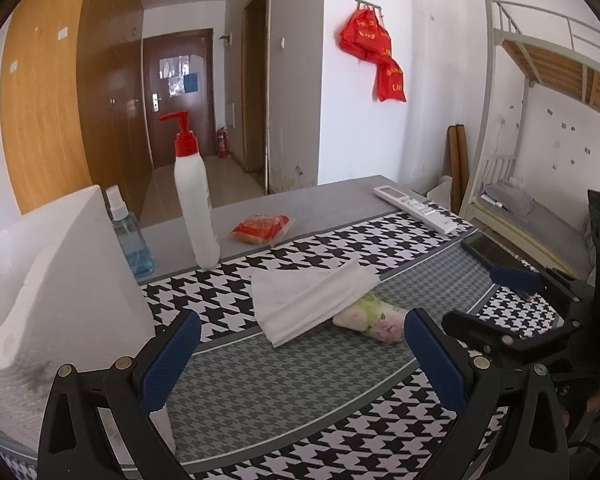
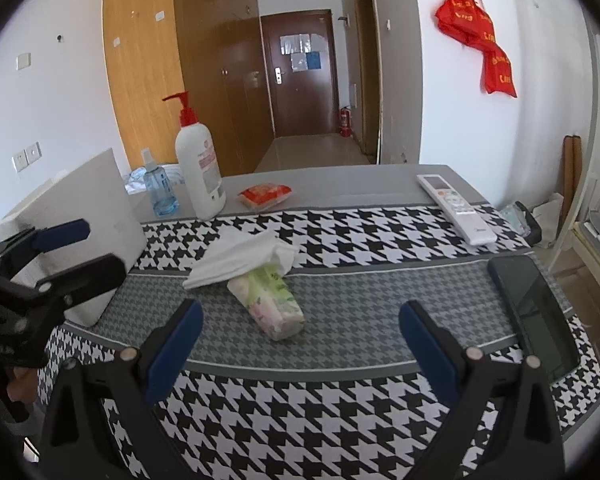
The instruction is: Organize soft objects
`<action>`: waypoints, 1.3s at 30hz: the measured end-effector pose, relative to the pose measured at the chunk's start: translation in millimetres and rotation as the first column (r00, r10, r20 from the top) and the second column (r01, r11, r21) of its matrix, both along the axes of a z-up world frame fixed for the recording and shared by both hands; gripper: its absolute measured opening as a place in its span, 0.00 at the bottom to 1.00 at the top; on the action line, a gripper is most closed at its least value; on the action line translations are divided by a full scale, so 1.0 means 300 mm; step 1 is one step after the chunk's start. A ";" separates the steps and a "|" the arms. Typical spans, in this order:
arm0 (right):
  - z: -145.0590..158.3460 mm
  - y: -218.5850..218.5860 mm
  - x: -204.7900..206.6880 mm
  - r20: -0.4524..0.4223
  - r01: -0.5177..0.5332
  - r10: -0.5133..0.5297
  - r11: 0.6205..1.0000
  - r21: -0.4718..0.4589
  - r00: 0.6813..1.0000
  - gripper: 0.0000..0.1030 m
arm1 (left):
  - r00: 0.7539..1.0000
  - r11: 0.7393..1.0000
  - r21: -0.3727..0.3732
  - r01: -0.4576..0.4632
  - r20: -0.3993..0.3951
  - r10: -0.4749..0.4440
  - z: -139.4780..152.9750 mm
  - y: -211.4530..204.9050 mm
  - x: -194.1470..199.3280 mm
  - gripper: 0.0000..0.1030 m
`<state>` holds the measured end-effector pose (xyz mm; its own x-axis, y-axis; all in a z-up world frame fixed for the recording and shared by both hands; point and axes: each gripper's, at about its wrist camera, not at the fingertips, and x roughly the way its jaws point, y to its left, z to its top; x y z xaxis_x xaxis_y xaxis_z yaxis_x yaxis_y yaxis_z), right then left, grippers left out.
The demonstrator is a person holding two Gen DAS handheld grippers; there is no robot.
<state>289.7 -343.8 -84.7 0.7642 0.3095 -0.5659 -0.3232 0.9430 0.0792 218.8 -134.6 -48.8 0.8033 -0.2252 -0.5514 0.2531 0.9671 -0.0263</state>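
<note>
Landmark: the tissue pack, a soft floral-printed packet lying on its side on the grey band of the houndstooth cloth. Left of the pack stands a white foam box; beyond the pack, toward the far edge, a blue spray bottle, a white pump bottle and a red snack packet. White tissue sheets fan out of the pack's far end, touching it. Right of the pack lie a white remote and a dark phone. Handling, as judged: pack is light, squashy, with slick film; pinch across its long sides near the middle. Loose sheets are limp and tear easily; gather them at the bunched end by the pack. Left gripper: released, fingers spread wide, empty; pack and sheets lie ahead of it, pack toward its right finger. Right gripper: likewise released and empty; the pack sits just ahead, roughly centred between the fingers, untouched.
</note>
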 end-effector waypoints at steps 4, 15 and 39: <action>0.002 -0.002 0.004 -0.003 -0.013 0.013 1.000 -0.011 1.000 0.97 | 1.000 1.000 -0.009 -0.003 -0.021 0.003 -0.011 -0.003 0.023 0.99; 0.002 -0.008 0.023 -0.014 -0.045 0.044 0.999 -0.022 0.999 0.97 | 0.998 1.000 -0.019 -0.006 -0.070 0.005 -0.027 -0.018 0.095 0.99; -0.032 -0.010 0.065 -0.058 -0.088 0.086 0.995 -0.046 0.995 0.97 | 0.986 0.999 -0.015 -0.029 -0.163 0.026 -0.191 -0.018 0.258 0.64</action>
<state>309.1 -346.7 -94.3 0.7020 0.3446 -0.6232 -0.4005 0.9147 0.0546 296.1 -140.0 -106.0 0.7090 -0.2151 -0.6716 0.2176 0.9726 -0.0817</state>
